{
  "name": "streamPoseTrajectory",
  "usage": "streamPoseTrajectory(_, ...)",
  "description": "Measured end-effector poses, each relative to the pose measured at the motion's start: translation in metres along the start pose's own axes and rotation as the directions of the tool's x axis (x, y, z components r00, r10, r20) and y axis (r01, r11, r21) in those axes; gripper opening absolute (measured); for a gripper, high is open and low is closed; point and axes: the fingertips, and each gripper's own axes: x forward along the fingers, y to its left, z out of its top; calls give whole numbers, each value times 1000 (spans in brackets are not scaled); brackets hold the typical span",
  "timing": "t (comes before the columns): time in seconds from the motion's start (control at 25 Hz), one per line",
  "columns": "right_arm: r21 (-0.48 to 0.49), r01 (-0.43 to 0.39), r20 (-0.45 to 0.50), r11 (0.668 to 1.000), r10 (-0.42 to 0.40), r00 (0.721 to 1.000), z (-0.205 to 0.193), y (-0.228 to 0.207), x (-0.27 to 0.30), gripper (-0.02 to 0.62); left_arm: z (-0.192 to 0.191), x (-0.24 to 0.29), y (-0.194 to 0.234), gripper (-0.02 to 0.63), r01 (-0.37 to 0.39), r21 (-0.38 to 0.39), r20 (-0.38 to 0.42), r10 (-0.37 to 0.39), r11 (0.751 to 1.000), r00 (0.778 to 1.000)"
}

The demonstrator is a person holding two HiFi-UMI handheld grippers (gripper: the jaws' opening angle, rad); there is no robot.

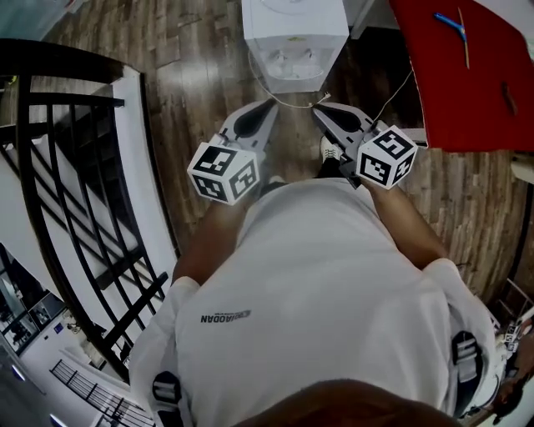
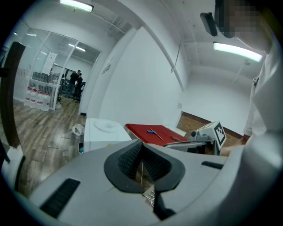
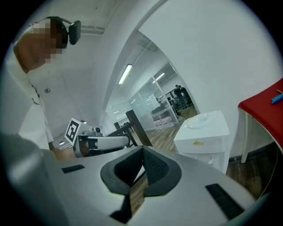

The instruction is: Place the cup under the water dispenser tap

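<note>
A white water dispenser [image 1: 294,42] stands on the wooden floor straight ahead; it also shows in the left gripper view [image 2: 104,132] and the right gripper view [image 3: 203,137]. No cup shows in any view. My left gripper [image 1: 269,104] is held in front of the person's body and points at the dispenser, its jaws shut with nothing between them [image 2: 141,142]. Beside it, my right gripper [image 1: 317,108] points the same way, also shut and empty [image 3: 142,149]. Both tips stop short of the dispenser.
A red table [image 1: 467,75] with a blue pen [image 1: 450,23] stands at the right of the dispenser. A black railing [image 1: 75,208] runs along the left. A thin cable [image 1: 292,102] trails on the floor near the dispenser's base.
</note>
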Motion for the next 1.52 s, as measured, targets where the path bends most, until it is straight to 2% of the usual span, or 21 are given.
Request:
streamPoseTrajectory(0.16, -46, 54, 18, 998, -53, 998, -4, 22, 4, 21, -4, -22, -1, -5, 45, 32, -1, -45, 998, 999)
streamPoseTrajectory(0.4, -36, 129, 46, 991, -127, 991, -8, 38, 11, 21, -9, -38, 13, -5, 93, 34, -23, -92, 995, 995)
streamPoseTrajectory(0.76, -41, 231, 91, 972, -227, 970, -5, 28, -35, 21, -6, -39, 0, -5, 95, 60, -22, -94, 994, 995)
streamPoseTrajectory(1.04, -60, 213, 50, 975, -211, 976, 2, 17, -64, 21, 2, -32, -21, -5, 42, 49, 2, -42, 998, 999)
streamPoseTrajectory(1.2, -79, 200, 61, 977, -195, 979, 5, 13, -76, 21, 0, -24, -39, -5, 30, 53, 12, -31, 998, 999)
streamPoseTrajectory(1.52, -62, 185, 59, 981, -182, 982, -9, 12, -86, 21, -19, -20, -62, -5, 38, 66, -37, -36, 997, 999)
